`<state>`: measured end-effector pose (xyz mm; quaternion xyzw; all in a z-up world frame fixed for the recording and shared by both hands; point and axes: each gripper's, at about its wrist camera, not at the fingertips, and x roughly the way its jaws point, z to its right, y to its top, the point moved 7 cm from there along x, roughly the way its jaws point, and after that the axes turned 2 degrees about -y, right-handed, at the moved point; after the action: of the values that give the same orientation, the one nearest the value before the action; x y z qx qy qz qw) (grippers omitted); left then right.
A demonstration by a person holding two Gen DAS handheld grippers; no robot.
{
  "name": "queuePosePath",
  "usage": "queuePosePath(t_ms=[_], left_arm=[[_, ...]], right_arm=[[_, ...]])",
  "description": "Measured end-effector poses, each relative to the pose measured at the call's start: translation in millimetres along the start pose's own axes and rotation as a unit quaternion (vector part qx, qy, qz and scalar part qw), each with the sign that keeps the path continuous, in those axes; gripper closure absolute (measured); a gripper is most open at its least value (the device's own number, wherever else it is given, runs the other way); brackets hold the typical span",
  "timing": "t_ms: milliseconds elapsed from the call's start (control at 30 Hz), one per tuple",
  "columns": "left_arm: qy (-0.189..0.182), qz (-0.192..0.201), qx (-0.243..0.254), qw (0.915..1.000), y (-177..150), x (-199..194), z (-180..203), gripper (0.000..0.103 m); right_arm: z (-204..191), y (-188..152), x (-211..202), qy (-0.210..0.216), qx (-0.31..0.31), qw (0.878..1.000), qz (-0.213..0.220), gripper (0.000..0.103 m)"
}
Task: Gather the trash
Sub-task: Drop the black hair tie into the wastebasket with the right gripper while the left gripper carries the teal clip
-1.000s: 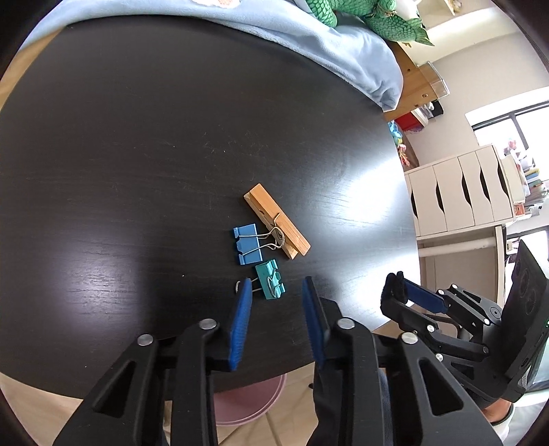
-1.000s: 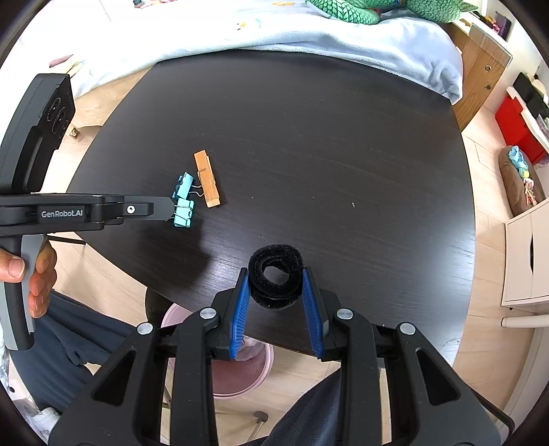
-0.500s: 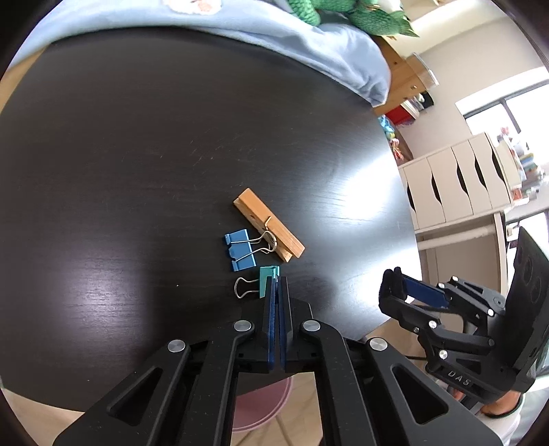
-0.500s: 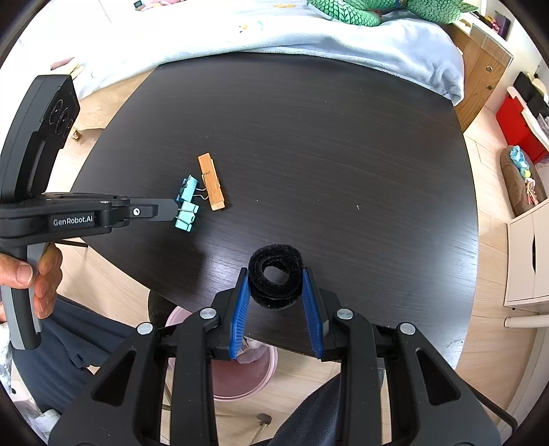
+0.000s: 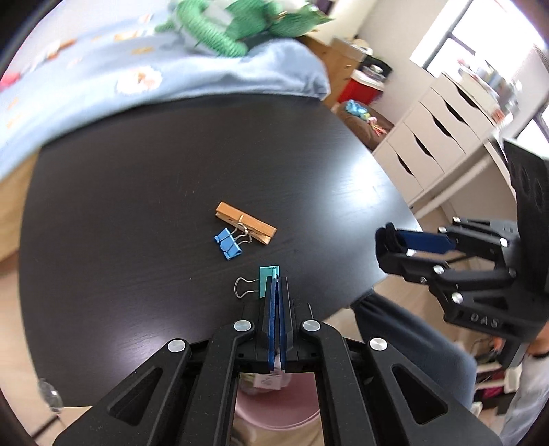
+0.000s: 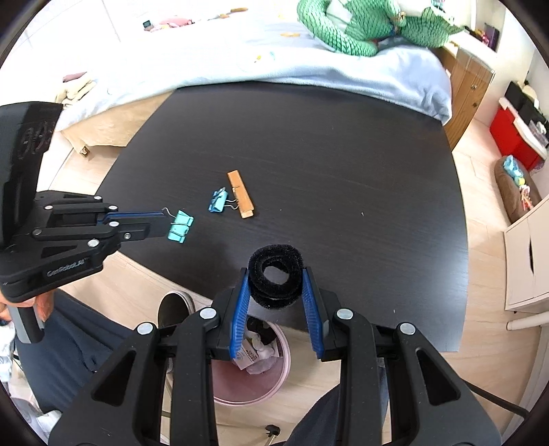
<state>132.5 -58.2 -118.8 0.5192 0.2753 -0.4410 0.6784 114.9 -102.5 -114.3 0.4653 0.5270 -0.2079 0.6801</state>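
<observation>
My left gripper (image 5: 277, 279) is shut on a teal binder clip (image 5: 267, 279) and holds it above the near edge of the black table (image 5: 137, 206); it shows in the right wrist view too (image 6: 180, 226). My right gripper (image 6: 276, 274) is shut on a black fuzzy loop (image 6: 276, 274) above the table's front edge. A blue binder clip (image 5: 228, 245) and a wooden clothespin (image 5: 245, 223) lie together on the table. A pink trash bin (image 6: 250, 370) with crumpled paper stands on the floor below the table edge.
A bed with a light blue blanket (image 6: 274, 58) and a green knitted toy (image 6: 360, 31) borders the table's far side. White drawers (image 5: 439, 137) stand to the right. The person's legs (image 6: 68, 350) are beside the bin.
My left gripper closed on the teal binder clip and lifted it off the table, back toward the near edge. My right gripper, still holding the black loop, rose and drew back slightly.
</observation>
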Motion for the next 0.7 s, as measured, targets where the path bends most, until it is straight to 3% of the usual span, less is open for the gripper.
queuePosePath(t_ms=[333, 700], left_arm=[[0.01, 0.045, 0.083, 0.9955, -20.3, -45.8, 26.9, 0.102], [0.019, 0.069, 0.114, 0.9909, -52.8, -67.8, 44.7, 0.103]], right_arm=[[-24.4, -22.9, -37.7, -0.019, -0.02, 0.999, 0.043, 0.073], [-50.0, -68.7, -58.0, -0.009, -0.019, 0.998, 0.062, 0.073]])
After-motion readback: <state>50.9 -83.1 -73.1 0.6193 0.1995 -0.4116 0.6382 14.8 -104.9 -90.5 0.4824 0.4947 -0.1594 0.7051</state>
